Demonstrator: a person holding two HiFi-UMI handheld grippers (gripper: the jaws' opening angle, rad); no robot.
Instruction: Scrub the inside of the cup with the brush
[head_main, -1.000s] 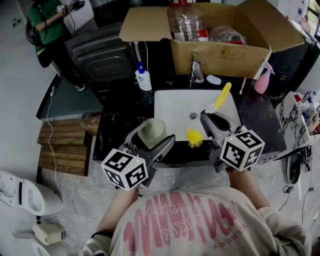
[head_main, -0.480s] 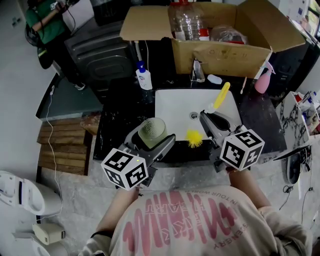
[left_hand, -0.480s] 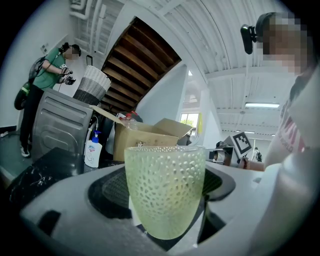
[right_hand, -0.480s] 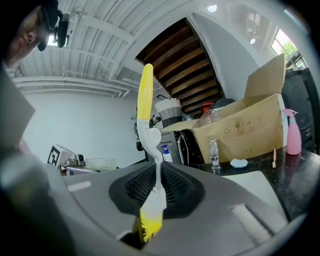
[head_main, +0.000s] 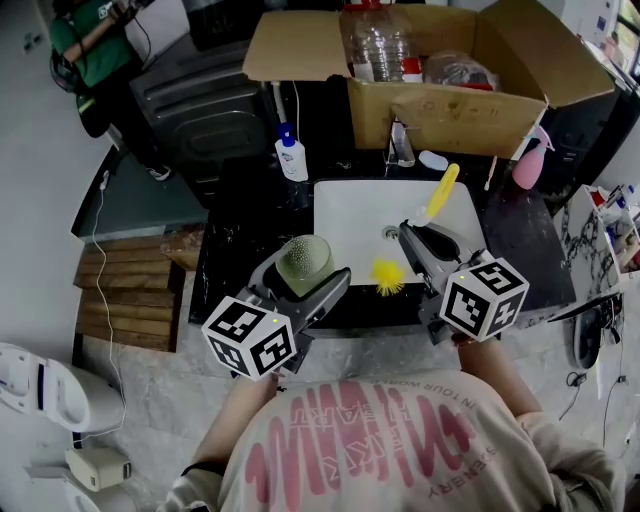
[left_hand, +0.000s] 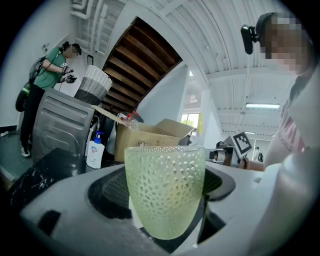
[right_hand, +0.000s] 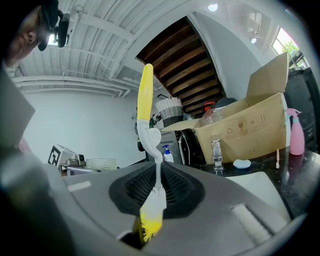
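My left gripper (head_main: 305, 278) is shut on a pale green dimpled glass cup (head_main: 305, 260), held over the black counter left of the sink. In the left gripper view the cup (left_hand: 165, 190) stands upright between the jaws and fills the middle. My right gripper (head_main: 425, 245) is shut on a brush (head_main: 432, 205) with a yellow and white handle; its yellow bristle head (head_main: 386, 275) hangs over the sink's front edge. In the right gripper view the brush (right_hand: 150, 145) runs up between the jaws, bristles nearest the camera. Cup and brush are apart.
A white square sink (head_main: 355, 215) with a drain sits in the black counter (head_main: 245, 215). Behind it stand a tap (head_main: 402, 140), a soap bottle (head_main: 291, 155), a pink spray bottle (head_main: 528, 160) and an open cardboard box (head_main: 440, 75) holding plastic bottles. A person in green (head_main: 90, 50) stands far left.
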